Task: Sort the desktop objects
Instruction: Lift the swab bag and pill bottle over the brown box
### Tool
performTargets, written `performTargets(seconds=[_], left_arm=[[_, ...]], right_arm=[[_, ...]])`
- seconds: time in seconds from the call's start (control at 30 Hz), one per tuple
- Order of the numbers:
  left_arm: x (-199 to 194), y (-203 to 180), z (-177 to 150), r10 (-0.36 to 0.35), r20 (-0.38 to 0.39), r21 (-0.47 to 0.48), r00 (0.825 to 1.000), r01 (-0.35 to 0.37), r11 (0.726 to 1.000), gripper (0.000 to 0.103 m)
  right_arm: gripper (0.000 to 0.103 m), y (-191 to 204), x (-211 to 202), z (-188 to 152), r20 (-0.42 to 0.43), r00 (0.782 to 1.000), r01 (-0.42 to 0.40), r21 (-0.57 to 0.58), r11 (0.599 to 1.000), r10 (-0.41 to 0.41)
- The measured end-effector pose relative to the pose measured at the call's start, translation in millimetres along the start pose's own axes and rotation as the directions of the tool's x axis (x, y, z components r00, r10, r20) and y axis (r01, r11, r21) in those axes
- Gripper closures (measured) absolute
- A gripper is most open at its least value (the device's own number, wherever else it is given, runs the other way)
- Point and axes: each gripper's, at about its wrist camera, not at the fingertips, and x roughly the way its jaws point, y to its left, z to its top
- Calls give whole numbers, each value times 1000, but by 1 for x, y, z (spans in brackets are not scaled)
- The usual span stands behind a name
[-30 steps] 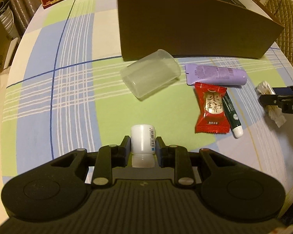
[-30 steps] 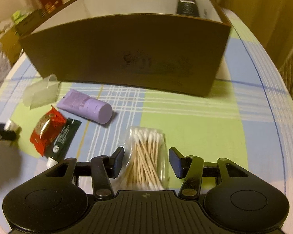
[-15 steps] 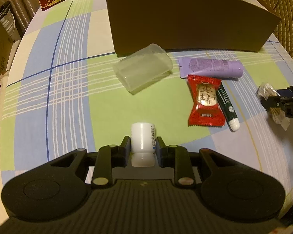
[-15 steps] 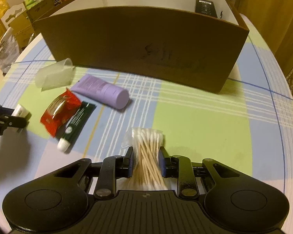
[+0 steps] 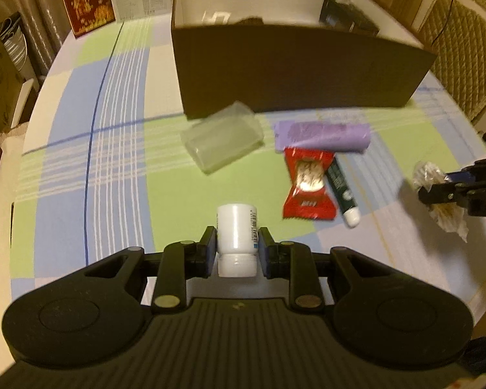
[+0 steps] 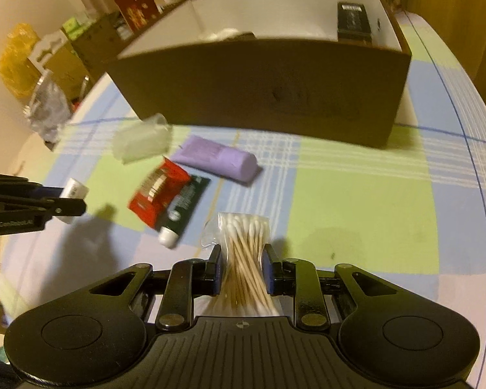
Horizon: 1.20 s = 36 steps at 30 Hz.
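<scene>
Both your tongs are loaded above the checked table [image 5: 120, 149].

Your left tongs [image 5: 237, 246] clamp a white bottle [image 5: 237, 227]; your right tongs [image 6: 242, 269] pinch a cotton swab pack [image 6: 244, 243] (only the right view shows the swab heads clearly). At 12 o'clock stands the brown box [image 6: 275, 90]; the right view shows a black item [image 6: 354, 21] inside it. A quilted chair [image 5: 463, 55] shows at 2 o'clock in the left view.
</scene>
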Motion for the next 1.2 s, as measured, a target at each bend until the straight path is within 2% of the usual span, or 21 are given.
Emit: performTargets(seconds=[0.13,0.4,0.6,0.8,1.0,1.1,1.2], left_arm=[[-14,-4,9,0,36,16,999,0,1000,81],[-34,-9,39,-35,100,34,994,32,999,81],[-50,-11,76,-39,177,83,983,25,996,81],[-57,-14,123,-44,236,130,971,14,991,81],[-47,-12,171,-55,232,166,971,16,986,81],[-35,-8,192,-70,197,173,978,35,984,81],[-18,-8,209,-58,162,202,985,25,979,81]], right_arm=[[82,4,-12,13,29,999,-27,-12,1000,28],[82,1,-31,43,73,997,-5,-67,998,10],[82,-5,-50,79,146,989,1,-86,996,12],[82,-11,-64,128,213,977,12,-107,994,11],[82,-24,-60,177,208,978,41,-127,991,-14],[82,-29,-53,195,184,983,55,-143,988,-28],[82,-35,-40,211,136,990,63,-163,985,-41]])
